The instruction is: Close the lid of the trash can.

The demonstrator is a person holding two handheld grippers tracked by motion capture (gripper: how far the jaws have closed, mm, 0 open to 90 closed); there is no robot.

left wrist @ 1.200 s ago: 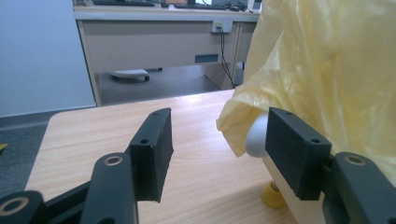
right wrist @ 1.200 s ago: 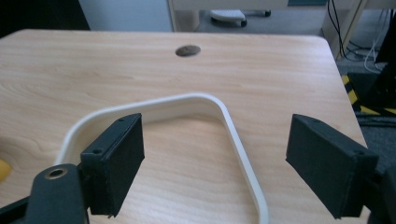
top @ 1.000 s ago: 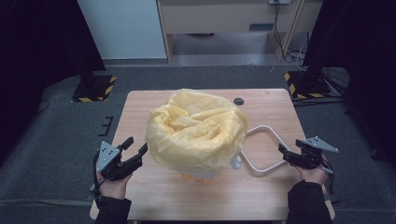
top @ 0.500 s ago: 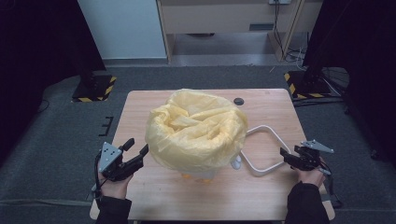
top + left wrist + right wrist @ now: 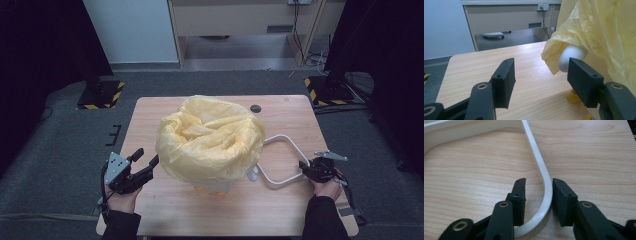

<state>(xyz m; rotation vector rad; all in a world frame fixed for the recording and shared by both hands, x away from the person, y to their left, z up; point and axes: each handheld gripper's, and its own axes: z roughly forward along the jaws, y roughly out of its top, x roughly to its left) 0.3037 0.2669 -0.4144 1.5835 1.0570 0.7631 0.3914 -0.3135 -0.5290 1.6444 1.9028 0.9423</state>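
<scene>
At the near left corner of the table (image 5: 150, 210) the left gripper (image 5: 148, 159) hangs just above the wood, its jaws spread with nothing between them, pointing right toward the bag (image 5: 210, 137). In the left gripper view one black pad sits close in front of a white rounded part (image 5: 571, 56) that shows under the hem of the yellow plastic, but I cannot tell whether they touch. The bag, crumpled and yellow, lines and drapes over a bin standing at the middle of the table, a little toward the near side; small yellow feet (image 5: 574, 97) peek out beneath it. From the bin's right side a white handle (image 5: 282, 162) loops out across the wood toward the near right. There the right gripper (image 5: 303, 168) sits low over the handle's outer bend. Its jaws have just been closing, and in the right gripper view the bend (image 5: 546, 195) runs between them: one pad lies against the bar, while a narrow gap remains at the other, so the grip is not yet tight. A small dark disc (image 5: 256, 108) lies near the far edge, well apart from both hands.
</scene>
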